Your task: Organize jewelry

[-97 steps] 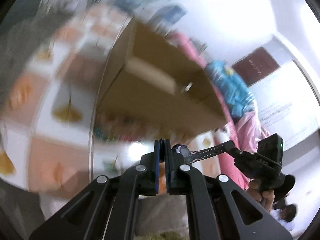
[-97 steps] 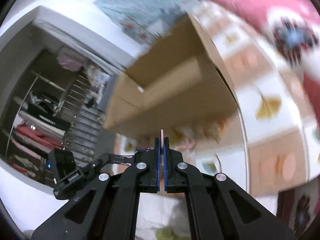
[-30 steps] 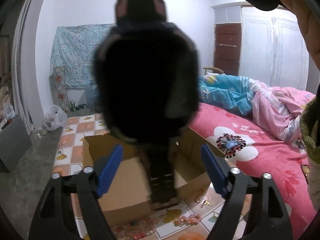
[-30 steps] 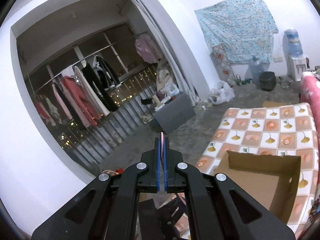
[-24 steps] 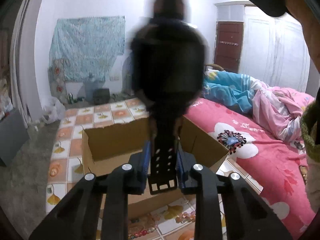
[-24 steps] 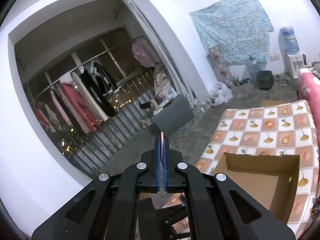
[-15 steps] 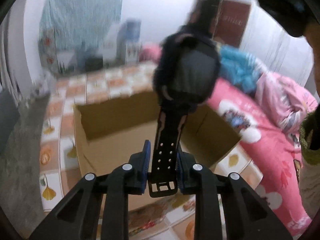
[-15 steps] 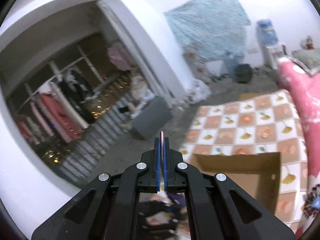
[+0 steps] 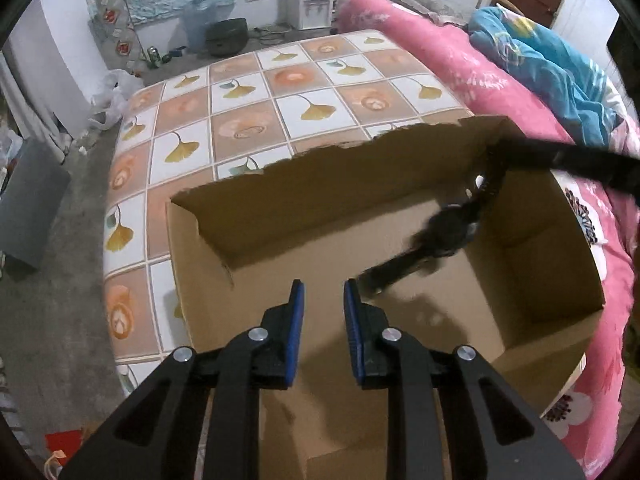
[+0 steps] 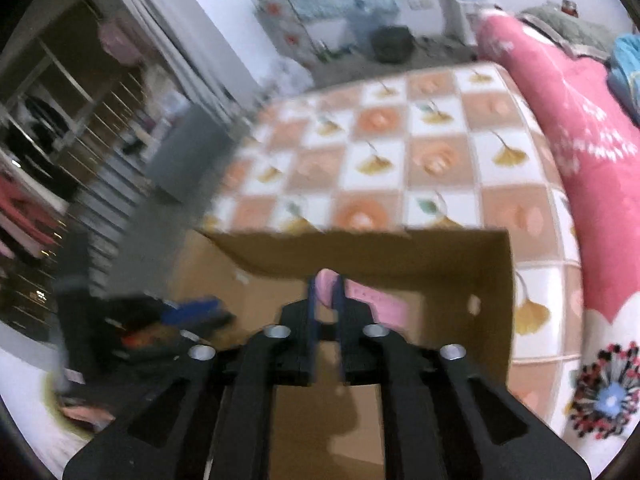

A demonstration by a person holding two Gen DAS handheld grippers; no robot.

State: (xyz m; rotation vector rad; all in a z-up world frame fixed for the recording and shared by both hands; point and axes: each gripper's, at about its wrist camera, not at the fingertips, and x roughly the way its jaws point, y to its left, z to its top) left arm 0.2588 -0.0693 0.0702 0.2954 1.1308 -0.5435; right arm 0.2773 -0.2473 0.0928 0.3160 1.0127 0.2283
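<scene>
A black wristwatch (image 9: 448, 234) lies blurred inside the open cardboard box (image 9: 248, 200), near its right wall, with its strap stretched out towards me. My left gripper (image 9: 323, 292) hangs over the box with its blue pads (image 9: 297, 320) apart and nothing between them. In the right wrist view, my right gripper (image 10: 325, 284) points down over the same box (image 10: 460, 260). Its jaws are opening, and a pink watch strap (image 10: 376, 300) sits between the tips and trails off to the right behind one finger. A black blurred shape crosses the box's far right corner.
The box stands on a cloth of orange and white squares with leaf prints (image 9: 280, 92). A bed with a pink flowered cover (image 9: 440, 64) and a blue quilt (image 9: 540, 68) runs along the right. Grey floor (image 9: 60, 280) lies to the left.
The left gripper held the black watch by its strap, then let it go; the watch now lies in the box. Both grippers tipped down towards the box. The right jaws have parted.
</scene>
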